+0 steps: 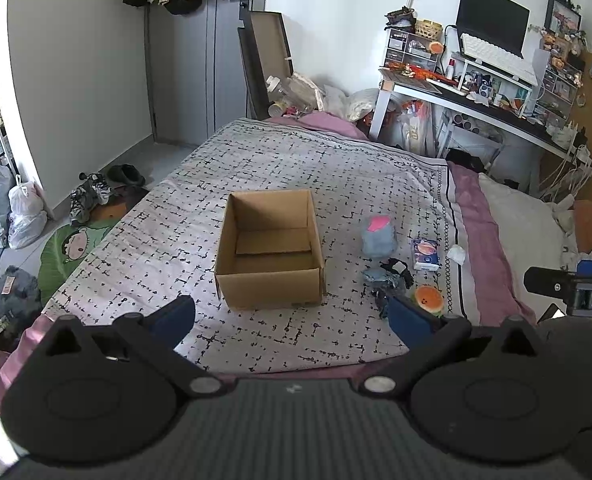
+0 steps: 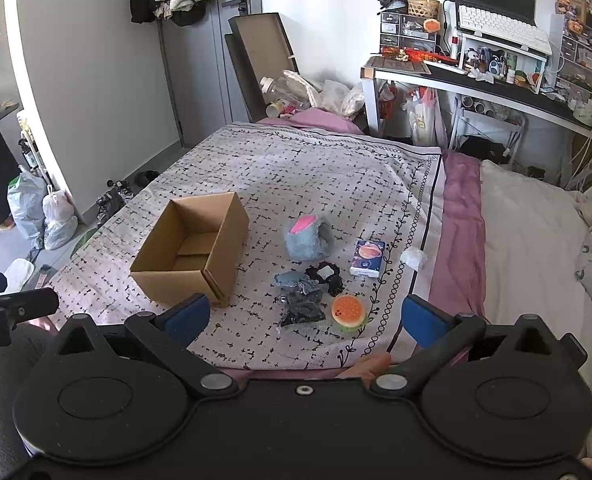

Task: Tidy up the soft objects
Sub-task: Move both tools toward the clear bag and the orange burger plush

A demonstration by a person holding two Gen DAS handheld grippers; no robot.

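**Box empty, soft things waiting beside it**

Both grippers held back at the near edge of the bed, nothing gripped. Left gripper (image 1: 292,316) spread wide, aimed at the cardboard box (image 1: 270,248); right gripper (image 2: 304,316) likewise spread wide, aimed at the cluster of small items. Box open-topped and bare inside, standing on the patterned bedspread (image 2: 296,160).

To the right of the box, in a loose group: blue plush with pink patch (image 2: 308,238) farthest back, denim scrunchie (image 2: 294,280) and black scrunchie (image 2: 326,274) touching or overlapping in the middle, dark bundle in clear wrap (image 2: 302,310) nearer, burger-shaped squishy (image 2: 349,312) just beside it. Tissue pack (image 2: 367,258) and a crumpled white tissue (image 2: 412,258) further right, near the bedspread border.

Probably the first pick not yet begun. Best taken with the right gripper, being nearest the cluster. Squishy or wrapped bundle the easiest start: closest, and clear of the tangle behind. Sensible to come down from above, straddle one item only, and close gently, since all of it will squash rather than resist. Worth keeping the scrunchies for separate grabs, as one may drag the other. Then lift clear of the box wall before releasing low inside, so nothing bounces out
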